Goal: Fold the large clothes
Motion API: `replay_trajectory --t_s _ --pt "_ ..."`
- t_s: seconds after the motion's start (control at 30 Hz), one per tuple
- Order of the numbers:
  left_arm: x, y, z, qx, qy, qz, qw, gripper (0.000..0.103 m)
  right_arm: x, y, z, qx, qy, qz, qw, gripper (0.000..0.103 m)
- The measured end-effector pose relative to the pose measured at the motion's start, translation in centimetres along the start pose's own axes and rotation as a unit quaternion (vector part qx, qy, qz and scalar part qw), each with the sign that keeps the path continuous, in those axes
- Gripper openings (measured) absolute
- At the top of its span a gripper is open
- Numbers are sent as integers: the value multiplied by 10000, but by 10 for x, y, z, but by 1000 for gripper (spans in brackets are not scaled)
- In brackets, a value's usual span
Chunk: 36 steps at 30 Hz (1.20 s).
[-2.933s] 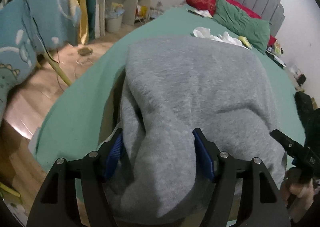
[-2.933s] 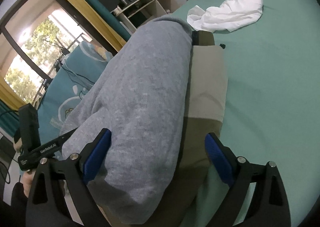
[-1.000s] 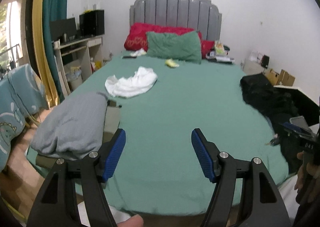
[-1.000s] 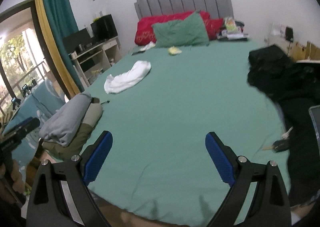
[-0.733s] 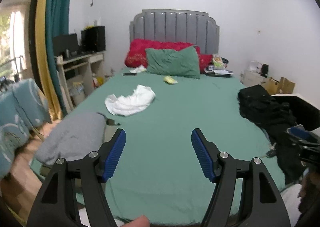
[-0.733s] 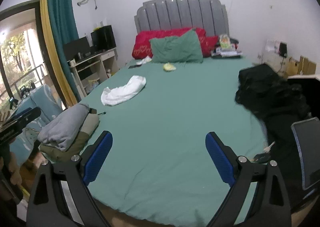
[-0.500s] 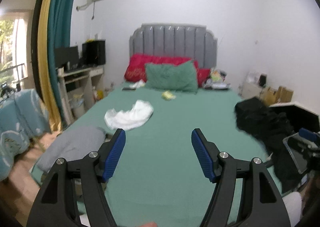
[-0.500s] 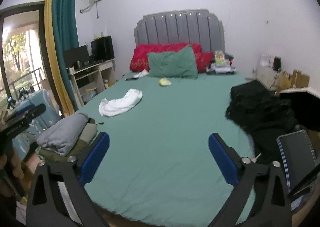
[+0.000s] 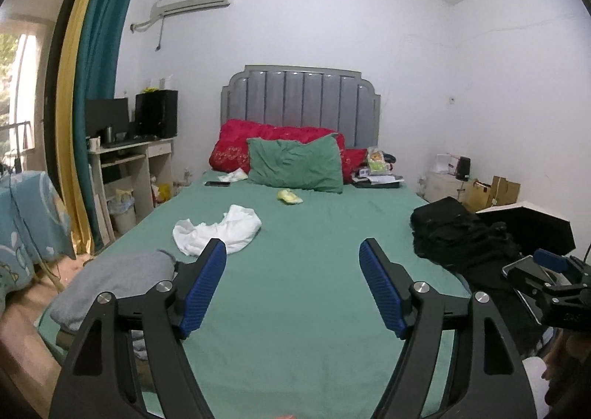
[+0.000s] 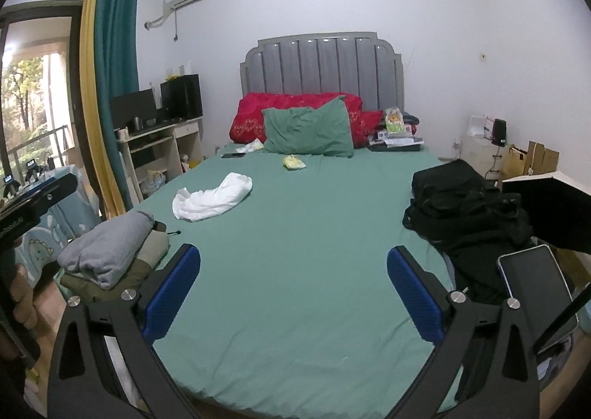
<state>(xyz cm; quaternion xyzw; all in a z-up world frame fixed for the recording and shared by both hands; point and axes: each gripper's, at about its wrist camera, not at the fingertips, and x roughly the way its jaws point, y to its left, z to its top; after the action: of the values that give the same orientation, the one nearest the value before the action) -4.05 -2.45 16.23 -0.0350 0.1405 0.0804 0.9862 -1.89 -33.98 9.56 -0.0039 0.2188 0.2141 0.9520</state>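
Green bed (image 10: 295, 271), folded stack at its left corner.
Both grippers, left gripper (image 9: 291, 286) still widening and right gripper (image 10: 293, 289) spread empty, have let go of the grey sweater (image 10: 107, 249); black clothes (image 10: 461, 212) await folding.

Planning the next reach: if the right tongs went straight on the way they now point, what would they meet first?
Probably the bare green sheet mid-bed. The right tongs are open and empty, tilted slightly down; the white garment lies left and the black clothes pile right of that line. Depth is uncertain.
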Motion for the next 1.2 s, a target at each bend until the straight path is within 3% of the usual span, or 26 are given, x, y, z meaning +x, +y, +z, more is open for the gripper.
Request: replay_trajectory --t_s 0.7,1.2 --pt "27 47 -25 -272 376 167 9988 78 41 37 -19 -238 401 228 9987 100" --pt "35 54 -27 -379 553 62 9977 78 47 49 -20 -272 523 411 9974 100"
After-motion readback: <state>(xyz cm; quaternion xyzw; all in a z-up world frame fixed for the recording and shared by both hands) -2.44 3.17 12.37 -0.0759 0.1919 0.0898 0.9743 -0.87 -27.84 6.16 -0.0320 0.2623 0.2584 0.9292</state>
